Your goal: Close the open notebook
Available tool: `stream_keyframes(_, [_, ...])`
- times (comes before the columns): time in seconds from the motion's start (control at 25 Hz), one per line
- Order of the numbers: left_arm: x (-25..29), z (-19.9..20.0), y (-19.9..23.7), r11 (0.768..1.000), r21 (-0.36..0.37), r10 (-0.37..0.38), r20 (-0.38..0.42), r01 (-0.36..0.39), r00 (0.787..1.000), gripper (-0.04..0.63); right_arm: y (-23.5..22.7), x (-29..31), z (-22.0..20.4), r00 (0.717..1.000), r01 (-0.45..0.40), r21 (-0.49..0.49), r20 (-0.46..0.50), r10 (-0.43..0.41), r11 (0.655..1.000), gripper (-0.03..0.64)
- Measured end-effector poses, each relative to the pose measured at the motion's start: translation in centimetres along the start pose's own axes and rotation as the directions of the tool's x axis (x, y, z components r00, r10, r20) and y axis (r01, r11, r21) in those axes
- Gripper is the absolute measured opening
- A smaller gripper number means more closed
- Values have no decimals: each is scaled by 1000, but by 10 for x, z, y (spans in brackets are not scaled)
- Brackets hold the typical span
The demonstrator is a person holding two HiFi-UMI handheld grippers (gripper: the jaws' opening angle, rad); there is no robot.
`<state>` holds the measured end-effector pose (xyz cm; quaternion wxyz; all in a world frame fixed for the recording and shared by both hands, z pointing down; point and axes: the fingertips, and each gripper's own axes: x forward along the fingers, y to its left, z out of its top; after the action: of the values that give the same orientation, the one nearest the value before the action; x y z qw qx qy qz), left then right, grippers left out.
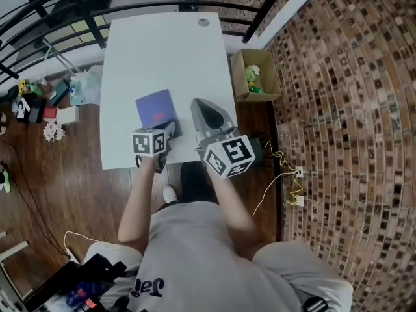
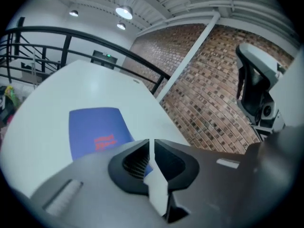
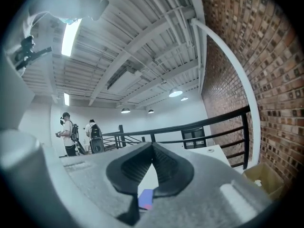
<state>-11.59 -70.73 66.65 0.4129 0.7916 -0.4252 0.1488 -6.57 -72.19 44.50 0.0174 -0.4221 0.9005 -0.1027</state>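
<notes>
notebook (image 1: pixel 156 108) is already shut: blue-purple cover up, red print on it, flat on the white table (image 1: pixel 162 51). The left gripper (image 1: pixel 170 129) is at its near right corner, pointing down at a slant. In head view the tips sit at the cover's edge, can't tell if touching. In left gripper view the notebook (image 2: pixel 95 129) lies ahead and to the left of the left gripper (image 2: pixel 151 144), with its near corner running in under the left jaw. Jaws there are slightly apart, a thin slit at the tips. Only table and a sliver of blue cover show through the gap, nothing clamped. The right gripper (image 1: pixel 196 104) is beside the left one on its right, just off the notebook's right edge, held above the table and pointing level. In right gripper view the right gripper (image 3: pixel 152 145) has its jaws together, tips meeting, nothing in them. A scrap of notebook (image 3: pixel 146 197) shows low through the opening under the tips, so it's below and slightly left of that gripper. Containers: one open cardboard box (image 1: pixel 238 70) on the floor off the table's right edge, ahead and to the right of the right gripper, well apart from both. Inside is something green (image 1: pixel 252 77) plus pale stuff, too small to identify. The same box (image 3: pixel 263 177) shows at lower right in right gripper view. A small grey disc (image 1: pixel 203 23) lies at the table's far end, well ahead of both grippers.
</notes>
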Motion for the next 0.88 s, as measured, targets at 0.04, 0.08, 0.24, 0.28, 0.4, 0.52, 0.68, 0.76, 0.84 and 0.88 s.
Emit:
stream_keyframes(0.04, [-17, 6, -4, 1000, 18, -1, 43, 0, 999, 15, 11, -7, 5, 1000, -1, -9, 15, 1, 1000, -11])
stream_keyframes(0.08, [-35, 13, -8, 999, 41, -1, 89, -2, 996, 15, 23, -14, 8, 1000, -2, -19, 30, 3, 1000, -11])
stream_keyframes(0.24, [-111, 34, -34, 989, 146, -39, 283, -3, 958, 14, 78, -48, 6, 999, -21, -53, 46, 23, 998, -11])
stream_keyframes(0.28, [-128, 38, -44, 985, 173, -62, 323, 6, 944, 14, 91, -56, 3, 999, -33, -62, 39, 36, 998, -11])
stream_keyframes(0.4, [-173, 46, -72, 968, 251, -110, 418, 2, 902, 15, 122, -76, -1, 997, -72, -94, 22, 75, 993, -11])
stream_keyframes(0.52, [-217, 47, -87, 957, 286, -101, 504, -55, 858, 15, 140, -90, 8, 996, -79, -124, 26, 83, 989, -11])
stream_keyframes(0.68, [-280, 57, -108, 965, 243, -89, 667, -103, 740, 14, 157, -105, 28, 993, -96, -137, 58, 105, 986, -11])
stream_keyframes(0.76, [-307, 57, -129, 958, 256, -95, 716, -133, 691, 14, 172, -122, 32, 988, -124, -127, 72, 134, 984, -11])
stream_keyframes(0.84, [-328, 49, -148, 939, 282, -84, 740, -195, 667, 14, 191, -142, 33, 985, -143, -138, 76, 154, 980, -11])
stream_keyframes(0.88, [-337, 41, -156, 928, 290, -69, 748, -232, 660, 15, 200, -155, 31, 985, -146, -146, 73, 158, 978, -11])
